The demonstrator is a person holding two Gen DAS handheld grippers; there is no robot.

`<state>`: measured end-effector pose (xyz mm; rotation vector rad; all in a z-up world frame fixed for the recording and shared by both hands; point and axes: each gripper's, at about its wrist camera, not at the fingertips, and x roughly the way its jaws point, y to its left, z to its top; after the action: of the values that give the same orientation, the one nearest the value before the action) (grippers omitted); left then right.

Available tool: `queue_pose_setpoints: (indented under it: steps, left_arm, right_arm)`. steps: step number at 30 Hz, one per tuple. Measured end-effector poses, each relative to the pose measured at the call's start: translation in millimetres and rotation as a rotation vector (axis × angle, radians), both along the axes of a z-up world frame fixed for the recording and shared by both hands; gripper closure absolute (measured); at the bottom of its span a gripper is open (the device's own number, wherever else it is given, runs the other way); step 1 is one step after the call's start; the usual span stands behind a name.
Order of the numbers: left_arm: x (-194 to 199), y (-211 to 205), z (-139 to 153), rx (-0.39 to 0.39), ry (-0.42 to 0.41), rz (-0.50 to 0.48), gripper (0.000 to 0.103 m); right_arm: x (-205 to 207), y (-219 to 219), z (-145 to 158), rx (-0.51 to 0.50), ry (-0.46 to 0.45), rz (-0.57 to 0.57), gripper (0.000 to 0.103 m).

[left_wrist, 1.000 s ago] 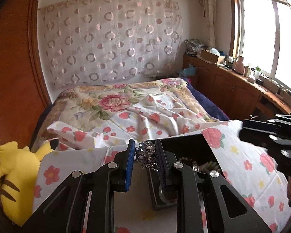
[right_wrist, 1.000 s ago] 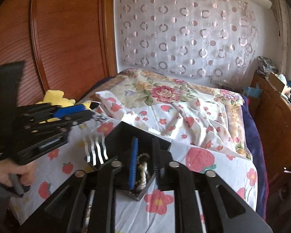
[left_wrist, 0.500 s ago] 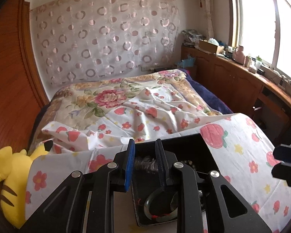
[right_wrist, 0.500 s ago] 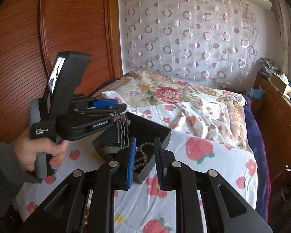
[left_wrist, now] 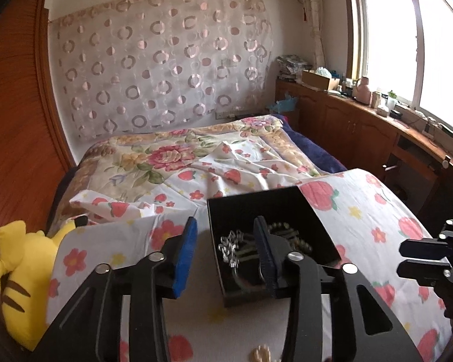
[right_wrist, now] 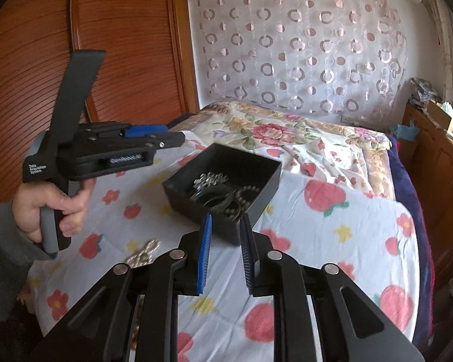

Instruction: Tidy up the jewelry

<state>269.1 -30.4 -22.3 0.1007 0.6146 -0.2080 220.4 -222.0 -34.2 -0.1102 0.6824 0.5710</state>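
A black open box (left_wrist: 274, 208) (right_wrist: 256, 169) stands on the strawberry-print cloth. Inside it lie a silver ornament (left_wrist: 230, 246) (right_wrist: 210, 179), a dark bangle (right_wrist: 217, 199) and a bead bracelet (left_wrist: 290, 230). My left gripper (left_wrist: 225, 236) hovers over the box's left wall; its jaws are opening and no pad touches the ornament below. A hand (right_wrist: 53, 208) holds that left gripper (right_wrist: 178, 138) to the left of the box in the right wrist view. My right gripper (right_wrist: 226, 236) sits just in front of the box, pads a narrow gap apart with nothing between them.
A pale bead chain (right_wrist: 143, 253) lies on the cloth at the front left. A small cream piece (left_wrist: 261, 354) lies near the cloth's front edge. A yellow plush toy (left_wrist: 18, 277) sits far left. The bed (left_wrist: 181, 157) lies behind, wooden cabinets (left_wrist: 362, 132) to the right.
The left gripper carried the silver ornament over the box and opened; the ornament now lies in the box. The right gripper drew back from over the box toward its near side.
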Motion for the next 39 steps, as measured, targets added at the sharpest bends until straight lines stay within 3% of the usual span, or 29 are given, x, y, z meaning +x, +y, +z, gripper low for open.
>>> queue_pose_setpoints:
  steps: [3, 10, 14, 19, 21, 34, 39]
  left_arm:
    - [-19, 4, -3, -0.007, -0.006, -0.01, 0.056]
    - [-63, 11, -15, -0.032, -0.015, -0.029, 0.028]
    - [-84, 15, -24, -0.025, -0.026, -0.027, 0.019]
    - [-107, 24, -34, -0.045, -0.036, -0.027, 0.017]
    - [-114, 25, -37, -0.048, -0.041, -0.026, 0.007]
    - [-136, 42, -61, -0.082, 0.018, -0.011, 0.008]
    - [-132, 42, -68, -0.074, 0.048, -0.003, 0.008]
  right_arm:
    - [-11, 2, -6, 0.005, 0.01, 0.016, 0.082]
    - [-42, 15, -30, -0.006, 0.058, 0.077, 0.082]
    - [-55, 21, -37, -0.011, 0.071, 0.098, 0.082]
    - [-64, 27, -48, -0.027, 0.103, 0.123, 0.082]
    - [-67, 29, -54, -0.035, 0.122, 0.134, 0.082]
    - [-61, 33, -78, -0.036, 0.215, 0.155, 0.081]
    - [-66, 32, -68, -0.029, 0.177, 0.166, 0.088]
